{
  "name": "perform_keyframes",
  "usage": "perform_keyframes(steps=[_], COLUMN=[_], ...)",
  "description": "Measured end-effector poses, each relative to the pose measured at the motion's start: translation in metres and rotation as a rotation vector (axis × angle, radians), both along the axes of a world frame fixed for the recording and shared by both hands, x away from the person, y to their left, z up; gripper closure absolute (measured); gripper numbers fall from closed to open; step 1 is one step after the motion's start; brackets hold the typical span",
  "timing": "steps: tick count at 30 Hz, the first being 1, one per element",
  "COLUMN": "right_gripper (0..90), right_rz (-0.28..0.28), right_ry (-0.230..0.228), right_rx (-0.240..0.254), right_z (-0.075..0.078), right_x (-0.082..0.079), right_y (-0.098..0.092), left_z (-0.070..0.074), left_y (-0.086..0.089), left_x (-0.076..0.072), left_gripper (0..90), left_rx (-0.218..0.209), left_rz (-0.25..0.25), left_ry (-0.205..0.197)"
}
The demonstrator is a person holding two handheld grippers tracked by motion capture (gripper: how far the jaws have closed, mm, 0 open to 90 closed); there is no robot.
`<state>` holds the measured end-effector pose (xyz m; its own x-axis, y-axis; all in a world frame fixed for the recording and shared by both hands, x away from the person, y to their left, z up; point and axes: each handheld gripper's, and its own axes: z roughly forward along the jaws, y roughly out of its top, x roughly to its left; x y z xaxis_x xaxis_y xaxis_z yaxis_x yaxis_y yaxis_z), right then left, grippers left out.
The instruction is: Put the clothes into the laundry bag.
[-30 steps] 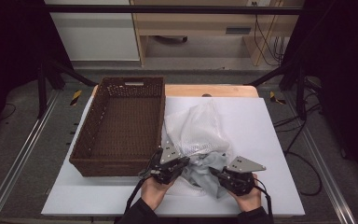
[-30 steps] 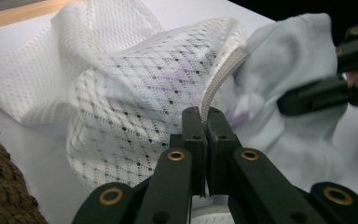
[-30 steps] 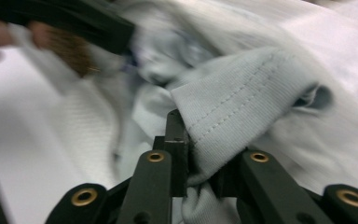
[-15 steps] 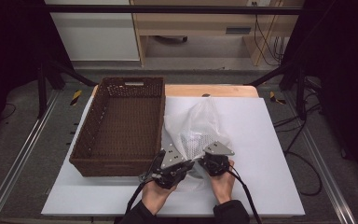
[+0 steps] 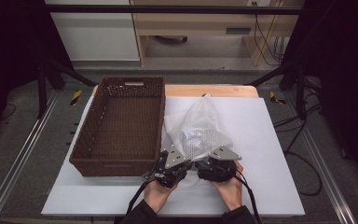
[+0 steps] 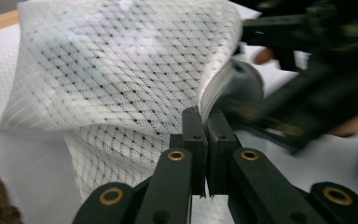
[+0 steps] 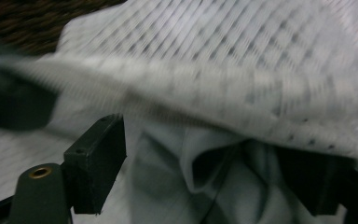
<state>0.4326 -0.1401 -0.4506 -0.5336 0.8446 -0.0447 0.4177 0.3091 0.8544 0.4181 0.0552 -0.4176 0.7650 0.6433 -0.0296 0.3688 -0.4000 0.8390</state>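
High view — bag: white mesh laundry bag lies on the white counter, just right of the brown wicker basket; its mouth faces the person.
High view — contents: something pale shows through the mesh; what it is I cannot tell.
High view — hands: left tongs and right tongs sit side by side at the bag's near edge, nearly touching each other.
High view — basket: nothing inside that I can make out.

Left gripper view — tongs: jaws pressed together, pinching the bag's hem.
Left gripper view — bag: mesh lifts up and away from the pinch, so the mouth is held raised on this side.
Left gripper view — other gripper: dark and blurred at the right, close beside the hem.

Right gripper view — tongs: jaws have just been opening and now stand wide; pads press on nothing.
Right gripper view — between jaws: grey cloth bunched at the bag's mouth, under the mesh rim.

Progress — done: bag mouth lifted and held on the left.
Progress — judged: grey cloth looks only partly in; pushing it fully inside is left.
Progress — left: closing the bag, and perhaps moving it to the basket.
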Motion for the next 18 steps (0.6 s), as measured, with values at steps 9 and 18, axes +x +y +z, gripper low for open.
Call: perform_keyframes(steps=[9, 18], right_gripper=[38.2, 75.7], right_rz=[0.030, 0.040], right_ry=[0.123, 0.061], right_rx=[-0.059, -0.015], right_z=[-0.032, -0.024], right_x=[-0.015, -0.013], right_y=[-0.021, -0.014], left_z=[-0.006, -0.007], left_y=[0.000, 0.001], left_x=[0.003, 0.005], left_gripper=[87.3, 87.3], left_rx=[0.012, -0.007], left_rz=[0.006, 0.008], left_ry=[0.016, 0.041])
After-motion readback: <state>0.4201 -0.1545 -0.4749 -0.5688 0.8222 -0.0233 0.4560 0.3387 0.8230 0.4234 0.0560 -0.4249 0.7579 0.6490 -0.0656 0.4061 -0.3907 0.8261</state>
